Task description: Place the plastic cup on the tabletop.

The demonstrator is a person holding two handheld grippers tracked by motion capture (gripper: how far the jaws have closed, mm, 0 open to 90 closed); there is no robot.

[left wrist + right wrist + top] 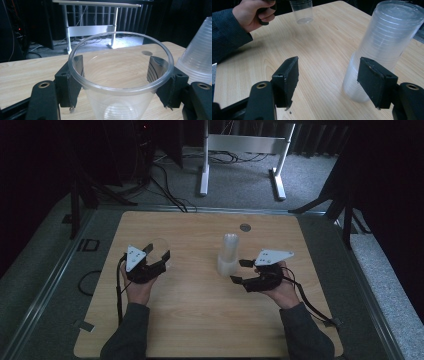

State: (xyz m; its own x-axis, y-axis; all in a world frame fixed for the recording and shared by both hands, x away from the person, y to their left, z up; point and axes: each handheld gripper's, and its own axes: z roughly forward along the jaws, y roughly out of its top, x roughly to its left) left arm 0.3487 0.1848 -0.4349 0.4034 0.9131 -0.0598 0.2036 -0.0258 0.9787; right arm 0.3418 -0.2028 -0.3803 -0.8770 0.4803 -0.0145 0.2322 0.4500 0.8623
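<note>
A clear plastic cup (120,105) stands upright between the jaws of my left gripper (117,67), whose pads press on its wall just below the rim. In the high view this left gripper (157,251) is at the table's left with the cup (159,245) faint in it. An upside-down stack of clear cups (229,254) stands in the middle of the table. My right gripper (237,271) waits just right of the stack, open. In the right gripper view the jaws (329,75) hold nothing, and the stack (382,42) rises beyond the right jaw.
The wooden table (200,320) carries a small grey disc (245,227) near its far edge. A white desk frame (245,150) and cables lie on the floor behind. Dark stand legs flank the table's far corners. The held cup (302,11) is far off in the right gripper view.
</note>
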